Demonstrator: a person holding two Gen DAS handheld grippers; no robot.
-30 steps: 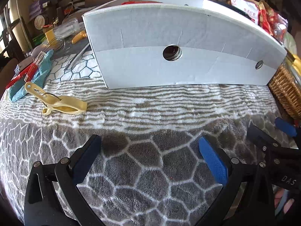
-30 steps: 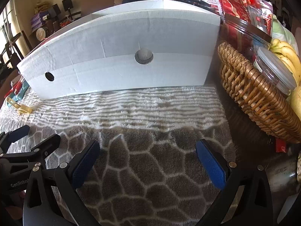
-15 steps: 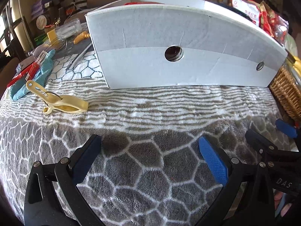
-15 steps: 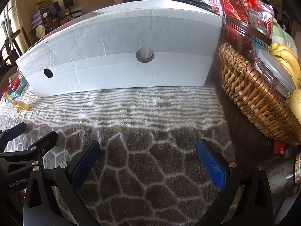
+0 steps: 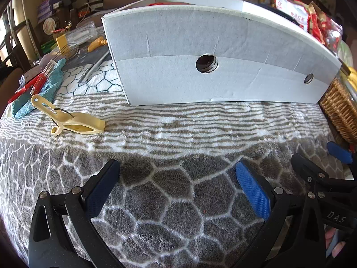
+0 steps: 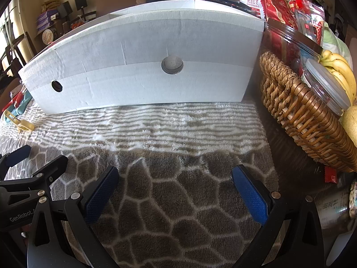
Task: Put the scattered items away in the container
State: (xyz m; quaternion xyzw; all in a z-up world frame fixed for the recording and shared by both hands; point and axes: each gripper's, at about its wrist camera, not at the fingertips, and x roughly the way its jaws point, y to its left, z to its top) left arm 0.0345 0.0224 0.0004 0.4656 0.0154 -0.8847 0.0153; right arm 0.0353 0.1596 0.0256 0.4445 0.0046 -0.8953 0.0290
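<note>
A tall white cardboard box [image 5: 214, 51] [image 6: 142, 67] with round holes in its side stands on the patterned blanket ahead of both grippers. A cream plastic clip [image 5: 75, 121] [image 6: 19, 122] lies on the blanket to the box's front left. Further left lie a teal cloth [image 5: 42, 89] and a red-handled tool [image 5: 38, 81]; a wire whisk [image 5: 69, 51] and a yellow-handled tool [image 5: 97, 43] rest beside the box. My left gripper [image 5: 177, 184] is open and holds nothing, well short of the clip. My right gripper [image 6: 175, 187] is open and holds nothing too.
A wicker basket [image 6: 299, 109] with a lidded tub and bananas [image 6: 341, 69] crowds the right side. Red snack packets [image 6: 281, 2] stand behind it. A clear bottle [image 5: 82, 31] lies at the back left. Chairs and clutter fill the room beyond.
Both grippers have drifted slightly left, so the box sits a little further right in each view. Jaws unchanged, nothing picked up.
</note>
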